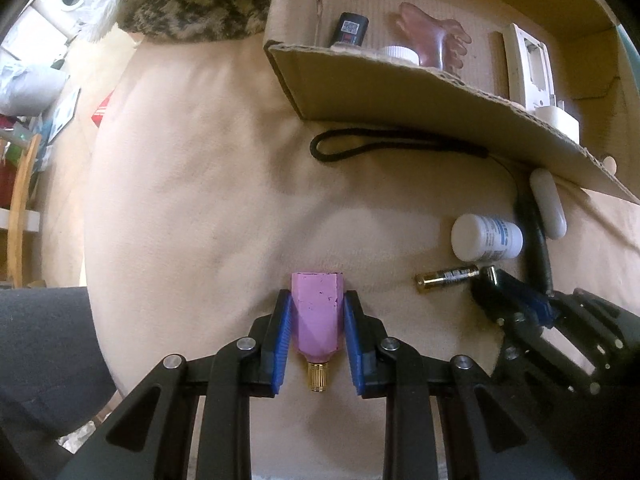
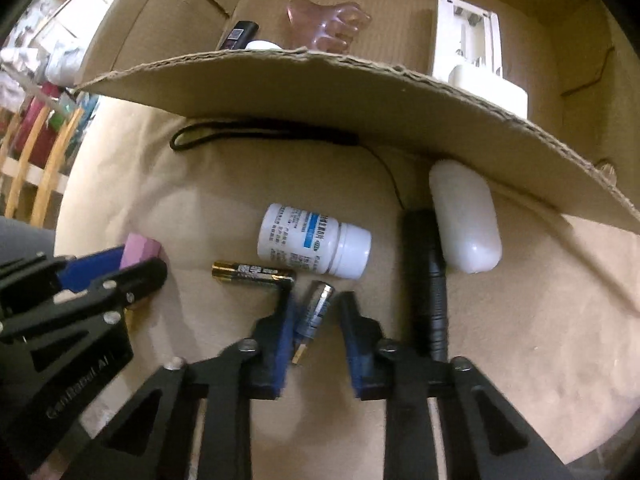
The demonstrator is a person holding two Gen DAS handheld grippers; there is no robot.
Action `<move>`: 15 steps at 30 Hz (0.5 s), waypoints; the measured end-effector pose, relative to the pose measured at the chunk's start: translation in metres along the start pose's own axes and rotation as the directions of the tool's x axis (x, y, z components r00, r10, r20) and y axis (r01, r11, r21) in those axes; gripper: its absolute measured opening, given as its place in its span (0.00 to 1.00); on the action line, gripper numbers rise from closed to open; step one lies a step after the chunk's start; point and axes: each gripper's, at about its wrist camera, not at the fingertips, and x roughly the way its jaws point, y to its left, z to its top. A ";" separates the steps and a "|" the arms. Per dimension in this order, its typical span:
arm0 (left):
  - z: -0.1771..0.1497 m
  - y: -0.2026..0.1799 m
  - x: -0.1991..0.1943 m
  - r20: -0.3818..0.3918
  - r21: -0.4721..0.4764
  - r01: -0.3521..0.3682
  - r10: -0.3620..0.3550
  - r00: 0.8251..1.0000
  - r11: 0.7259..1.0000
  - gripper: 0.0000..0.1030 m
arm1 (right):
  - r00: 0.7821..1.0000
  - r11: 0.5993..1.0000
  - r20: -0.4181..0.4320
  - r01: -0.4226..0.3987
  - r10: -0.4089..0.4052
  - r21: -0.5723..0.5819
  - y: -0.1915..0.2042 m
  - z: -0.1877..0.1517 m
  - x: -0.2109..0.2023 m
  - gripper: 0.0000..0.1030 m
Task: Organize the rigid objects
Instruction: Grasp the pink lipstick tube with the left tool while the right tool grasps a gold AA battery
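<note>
My left gripper (image 1: 316, 300) is shut on a pink block-shaped bottle (image 1: 316, 316) with a gold cap, just over the beige cushion. The same bottle (image 2: 142, 250) shows at the left of the right wrist view. My right gripper (image 2: 316, 300) points down, shut on a silver battery (image 2: 318, 308) that lies between its blue pads. A gold-and-black battery (image 2: 252, 274) lies just beyond it. Past that are a white pill bottle (image 2: 312, 242), a black flashlight (image 2: 430, 280) and a white oval case (image 2: 466, 220). The open cardboard box (image 2: 320, 92) stands behind them.
Inside the box lie a pink foot-shaped piece (image 1: 432, 32), a small black device (image 1: 352, 28) and a white frame (image 1: 528, 64). The flashlight's black lanyard (image 1: 380, 142) loops along the box wall. A dark trouser leg (image 1: 40, 340) fills the left, a furry blanket (image 1: 192, 0) the back.
</note>
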 end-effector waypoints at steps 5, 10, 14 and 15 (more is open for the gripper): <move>0.001 0.008 0.001 0.006 -0.013 0.009 -0.009 1.000 1.000 0.22 | 1.000 1.000 0.020 -0.015 0.015 0.007 0.000 -0.004 -0.003 0.10; -0.001 0.011 -0.001 0.013 -0.013 0.001 0.000 1.000 1.000 0.22 | 0.999 1.000 0.019 -0.026 0.026 0.008 -0.005 -0.012 -0.007 0.10; -0.006 0.006 -0.004 0.031 0.008 -0.019 0.019 0.999 1.000 0.22 | 0.999 0.999 0.020 -0.045 0.045 0.028 -0.023 -0.019 -0.015 0.10; -0.007 0.003 -0.004 0.034 0.014 -0.024 0.024 0.999 1.000 0.22 | 0.999 0.998 0.020 -0.047 0.046 0.031 -0.026 -0.019 -0.016 0.10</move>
